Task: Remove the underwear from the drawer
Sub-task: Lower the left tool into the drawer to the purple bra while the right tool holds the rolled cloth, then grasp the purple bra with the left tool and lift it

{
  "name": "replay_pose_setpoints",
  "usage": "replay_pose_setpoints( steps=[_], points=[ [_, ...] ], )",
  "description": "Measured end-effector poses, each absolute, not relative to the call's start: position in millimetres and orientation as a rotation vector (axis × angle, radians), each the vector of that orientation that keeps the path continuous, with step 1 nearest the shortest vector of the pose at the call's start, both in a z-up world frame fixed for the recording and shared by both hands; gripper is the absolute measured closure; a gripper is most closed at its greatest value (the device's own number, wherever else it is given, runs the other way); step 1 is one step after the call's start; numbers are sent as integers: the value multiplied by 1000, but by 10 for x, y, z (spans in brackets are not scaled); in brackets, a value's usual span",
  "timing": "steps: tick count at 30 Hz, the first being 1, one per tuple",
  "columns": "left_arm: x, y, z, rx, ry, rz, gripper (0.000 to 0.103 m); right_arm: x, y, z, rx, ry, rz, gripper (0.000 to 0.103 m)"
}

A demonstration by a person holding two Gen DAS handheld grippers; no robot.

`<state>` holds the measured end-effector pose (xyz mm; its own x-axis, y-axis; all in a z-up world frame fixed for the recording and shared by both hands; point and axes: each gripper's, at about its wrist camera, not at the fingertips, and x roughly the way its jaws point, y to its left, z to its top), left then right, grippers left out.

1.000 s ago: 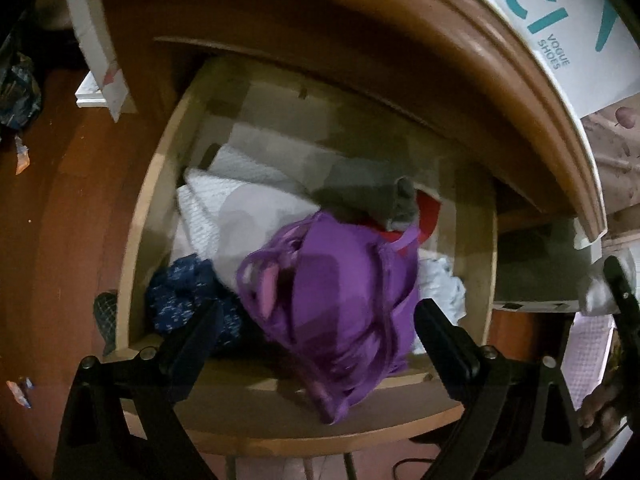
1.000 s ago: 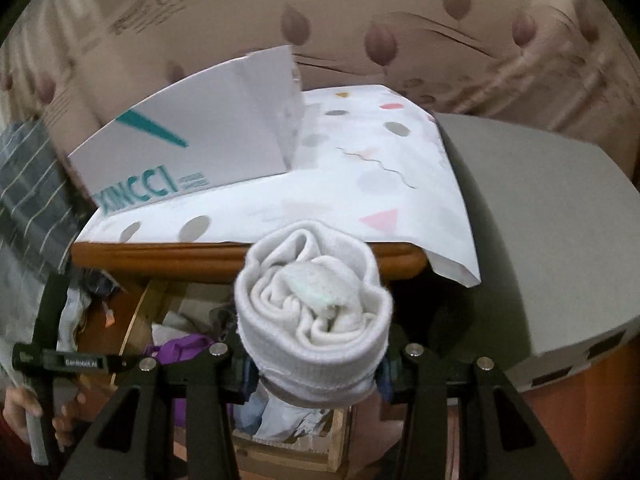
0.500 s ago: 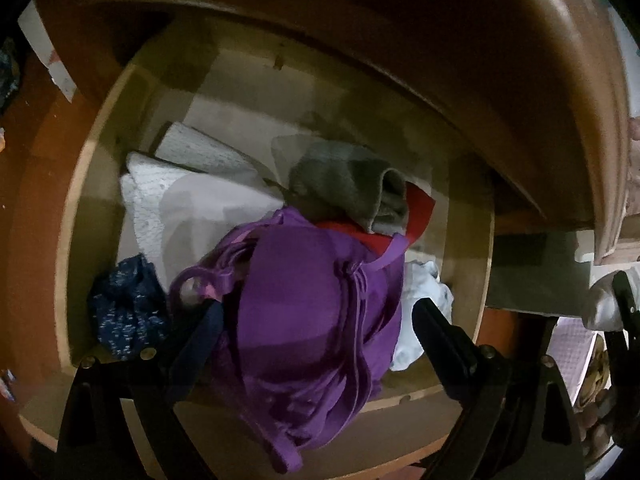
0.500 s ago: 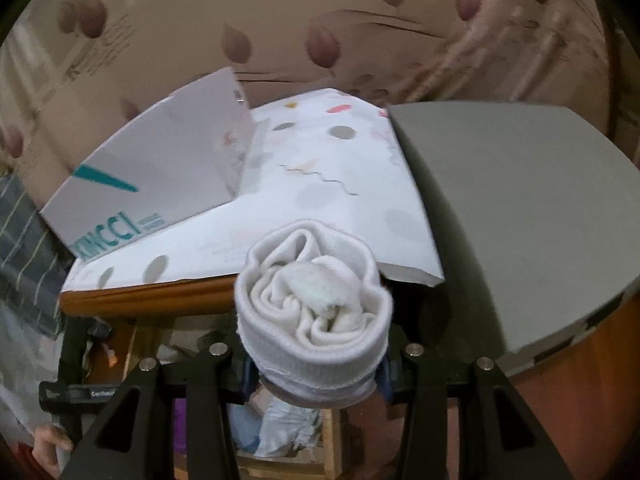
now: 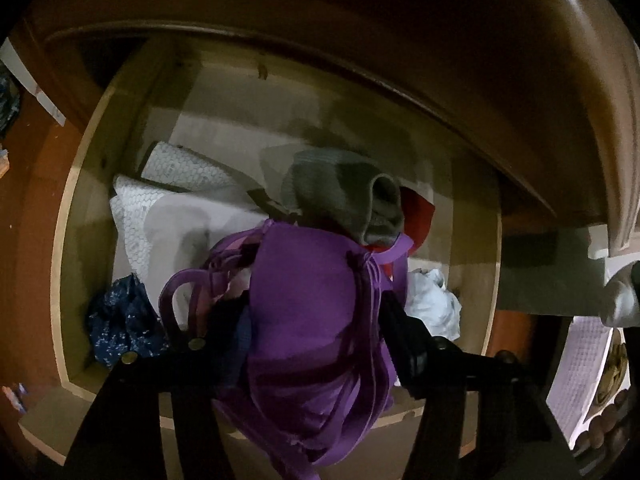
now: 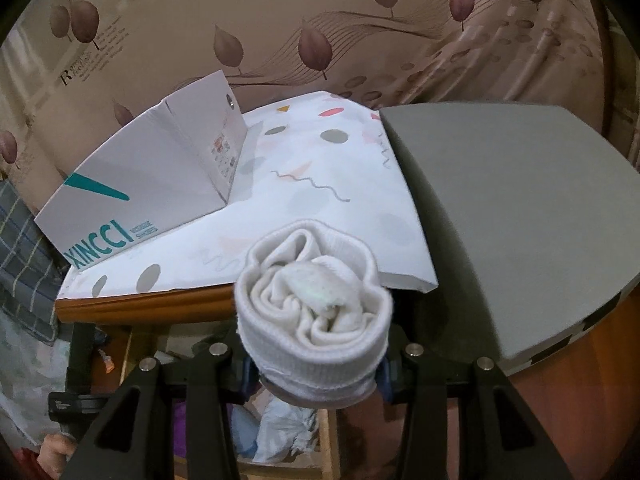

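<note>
Your left gripper [image 5: 316,320] points down into the open wooden drawer [image 5: 76,216]; its jaws are closing around the purple bra [image 5: 308,304], which lies at the near middle of the drawer and spills over the near rim. The fabric sits between the fingers [image 5: 404,332], and they appear to press its sides, though the left finger is largely buried in cloth.

Drawer contents, left to right: a dark blue patterned garment [image 5: 120,328] in the near left corner; folded white mesh-patterned cloth [image 5: 168,204] behind it; a rolled grey sock [image 5: 344,192] at the far middle, touching a red item [image 5: 420,212] whose shape is mostly hidden; a crumpled pale garment [image 5: 432,304] at the near right. The far part of the drawer lies under the dark cabinet top [image 5: 440,40].

Your right gripper [image 6: 314,360] is clamped on a rolled white sock [image 6: 316,312], held above the drawer's near edge. Beyond it, a white shoe box [image 6: 152,176] marked XINCCI stands on a patterned white sheet [image 6: 320,184], beside a grey slab [image 6: 500,216]. Low at the left edge of the right wrist view, part of a hand [image 6: 56,452] is cut off.
</note>
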<state>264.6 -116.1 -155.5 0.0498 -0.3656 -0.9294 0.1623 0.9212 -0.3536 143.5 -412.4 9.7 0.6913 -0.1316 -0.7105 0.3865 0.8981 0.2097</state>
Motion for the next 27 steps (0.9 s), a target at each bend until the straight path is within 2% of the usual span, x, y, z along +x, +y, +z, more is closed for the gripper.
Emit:
replay_pose_setpoints(
  steps=[2, 6, 11, 14, 20, 27],
  points=[
    [2643, -1188, -1593, -166, 1475, -397, 39, 1430, -4133, 104, 352, 752, -314, 58],
    [2649, -1225, -1670, -180, 1485, -391, 37, 1441, -4156, 69, 357, 771, -327, 58],
    [2658, -1165, -1657, -244, 1480, -437, 65, 1468, -4165, 31, 364, 792, -326, 58],
    [2636, -1149, -1611, -258, 1467, -450, 75, 1470, -4156, 29, 360, 794, -321, 58],
    [2536, -1126, -1473, -273, 1442, -474, 86, 1464, -4143, 30, 353, 792, -317, 58],
    [2375, -1089, -1157, -231, 1383, -520, 89, 1469, -4139, 34, 353, 790, -314, 58]
  ],
)
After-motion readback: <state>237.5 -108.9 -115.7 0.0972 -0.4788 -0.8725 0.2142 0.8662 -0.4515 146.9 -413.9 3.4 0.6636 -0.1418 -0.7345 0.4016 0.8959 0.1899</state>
